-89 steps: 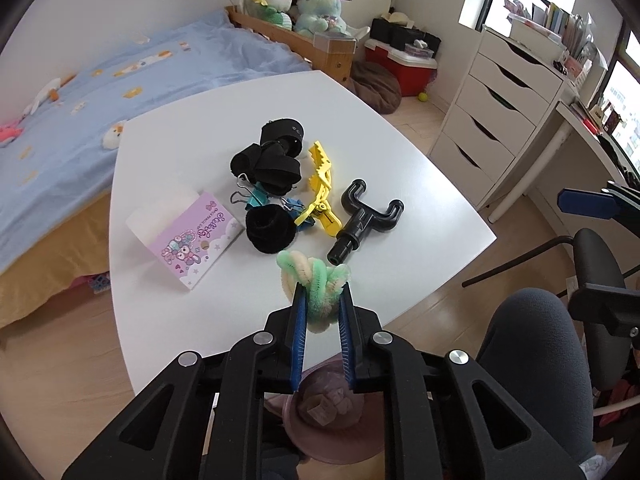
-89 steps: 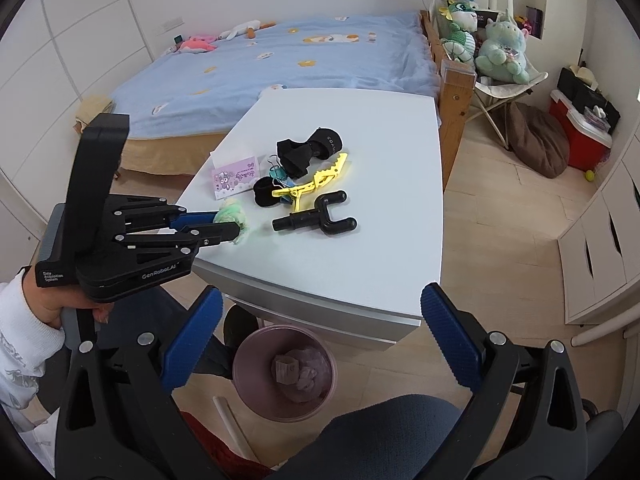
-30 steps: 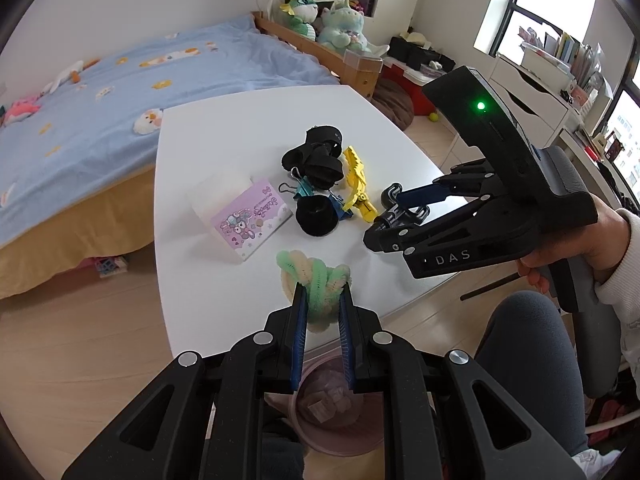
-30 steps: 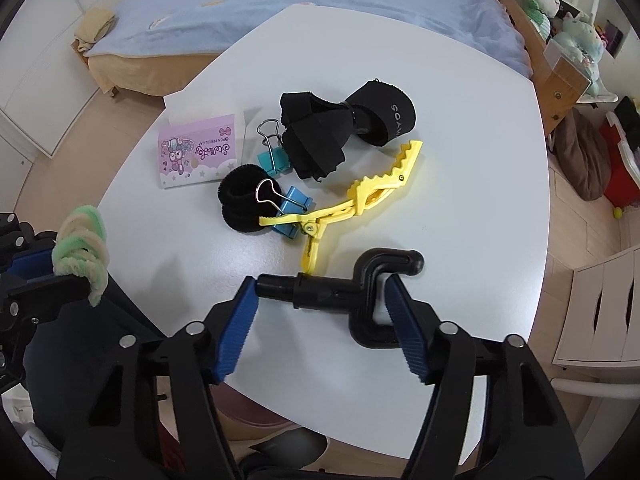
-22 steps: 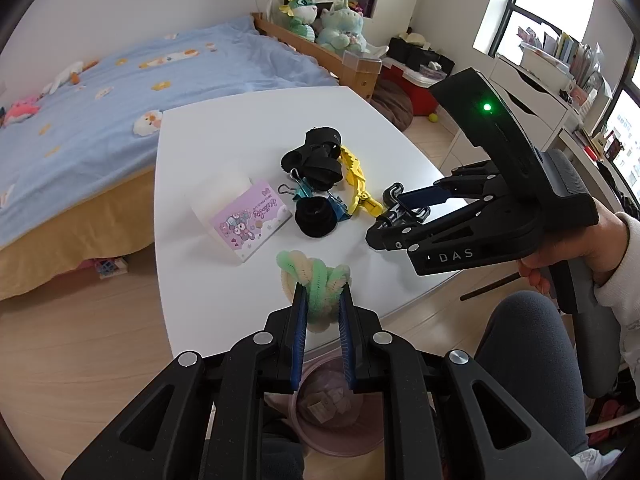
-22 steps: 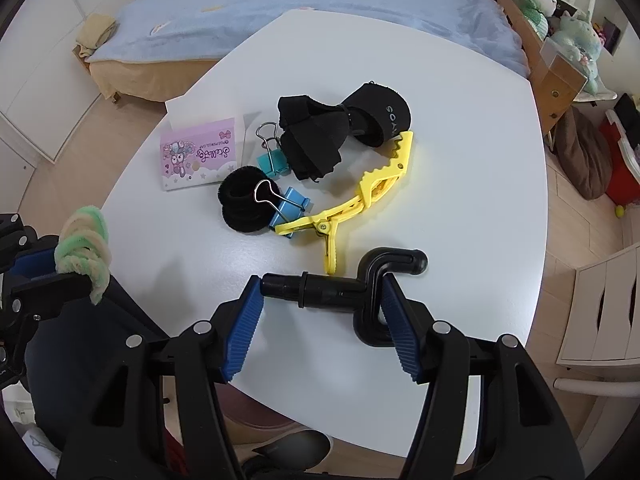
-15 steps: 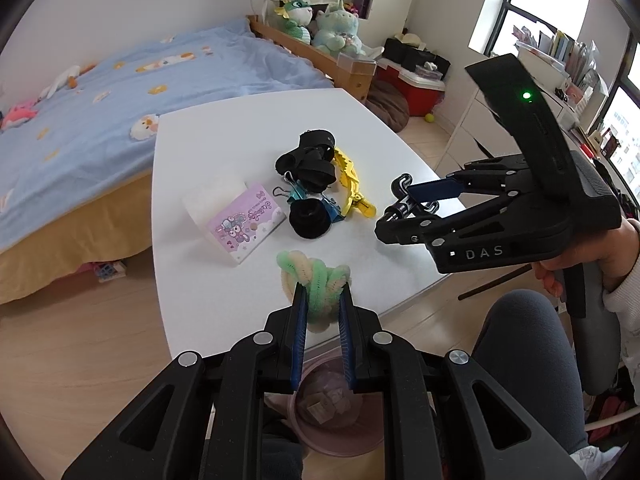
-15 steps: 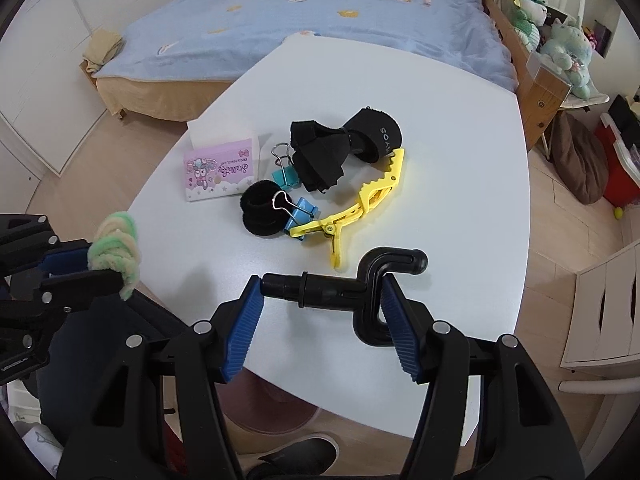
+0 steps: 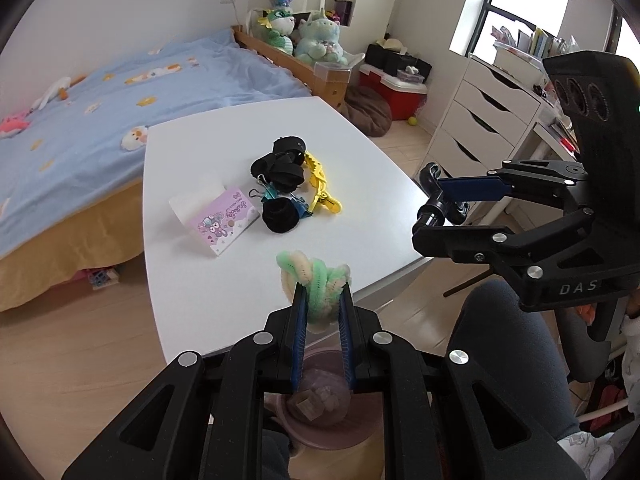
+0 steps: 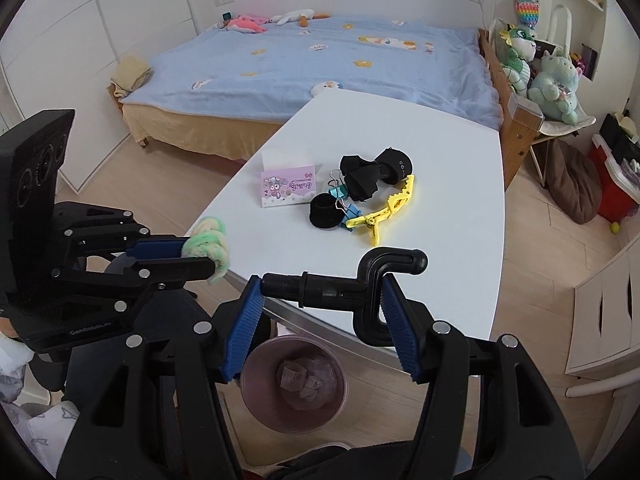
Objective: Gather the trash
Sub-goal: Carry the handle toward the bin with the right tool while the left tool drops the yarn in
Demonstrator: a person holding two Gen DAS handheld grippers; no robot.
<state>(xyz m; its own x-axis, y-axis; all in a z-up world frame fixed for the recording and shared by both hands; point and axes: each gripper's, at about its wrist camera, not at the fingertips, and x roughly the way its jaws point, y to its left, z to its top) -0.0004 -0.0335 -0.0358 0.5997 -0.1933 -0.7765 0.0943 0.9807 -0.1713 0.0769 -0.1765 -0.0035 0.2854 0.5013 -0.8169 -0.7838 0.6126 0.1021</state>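
My left gripper (image 9: 322, 304) is shut on a green and cream fuzzy pipe-cleaner bundle (image 9: 314, 276) and holds it above the pink trash bin (image 9: 320, 420), off the table's front edge. It also shows in the right wrist view (image 10: 208, 244). My right gripper (image 10: 320, 308) is shut on a black Y-shaped plastic holder (image 10: 352, 280) and holds it in the air above the table's front edge, over the bin (image 10: 294, 388). The holder also shows in the left wrist view (image 9: 438, 200). The bin holds some crumpled scraps.
On the white table (image 10: 440, 168) lie a pink card (image 10: 286, 188), a black hair tie (image 10: 324, 212), blue binder clips (image 10: 346, 206), a black strap (image 10: 374, 174) and a yellow clip (image 10: 386, 210). A bed (image 10: 300, 60) stands behind; white drawers (image 9: 480, 120) stand to the right.
My right gripper has lifted the black holder off the table and drawn it back over the front edge, above the bin. My left gripper still holds the fuzzy bundle in place.
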